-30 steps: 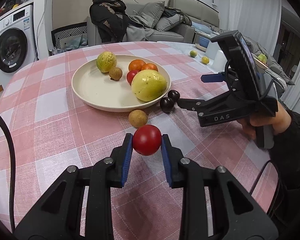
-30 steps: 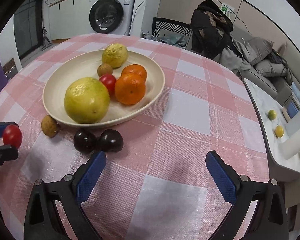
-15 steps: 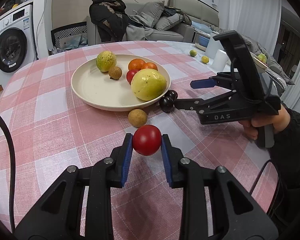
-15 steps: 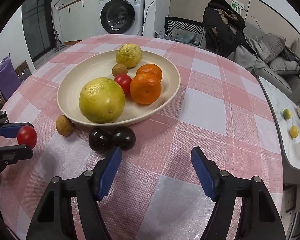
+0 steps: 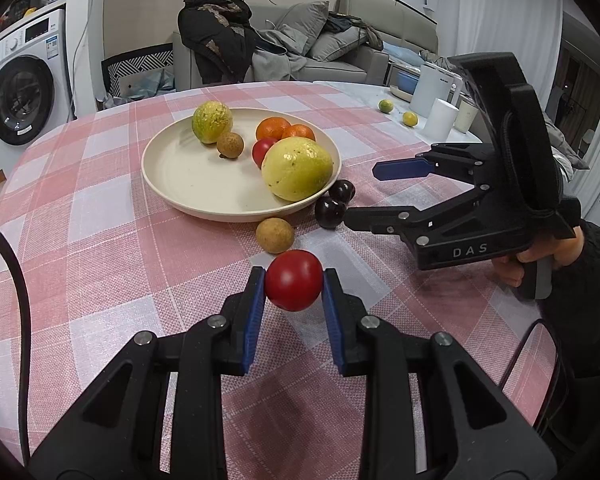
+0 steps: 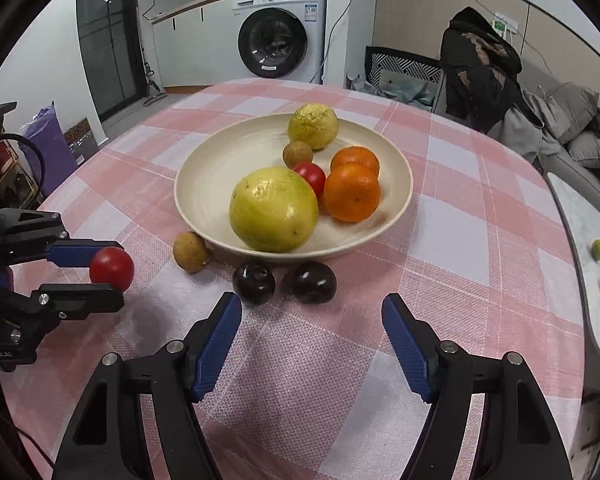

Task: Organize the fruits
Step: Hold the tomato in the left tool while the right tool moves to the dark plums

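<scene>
The blue-padded fingers (image 5: 256, 304) of the left gripper (image 5: 294, 292) are clamped on a red tomato (image 5: 294, 280), held just above the pink checked tablecloth (image 5: 100, 248) near the plate (image 5: 172, 184); the fingers (image 6: 216, 340) of the right gripper (image 6: 312, 336) stand apart with nothing between them, just short of two dark plums (image 6: 254, 283) lying side by side against the plate's near rim; one brown longan (image 6: 191, 251) rests on the cloth beside the plate; in the plate are counted two yellow-green guavas (image 6: 274, 209), two oranges (image 6: 352, 192), one red tomato (image 6: 310, 175) and one longan (image 6: 297, 154); two small limes (image 6: 599, 249) are seen on a separate white surface to the side; the held tomato is round, smooth and glossy, uniformly red; compared with a second earlier, the right gripper's jaws are set noticeably narrower, having been closing over that second without taking anything up, and have been brought closer to the plums, while the left gripper and its tomato are unchanged in place and grip.
</scene>
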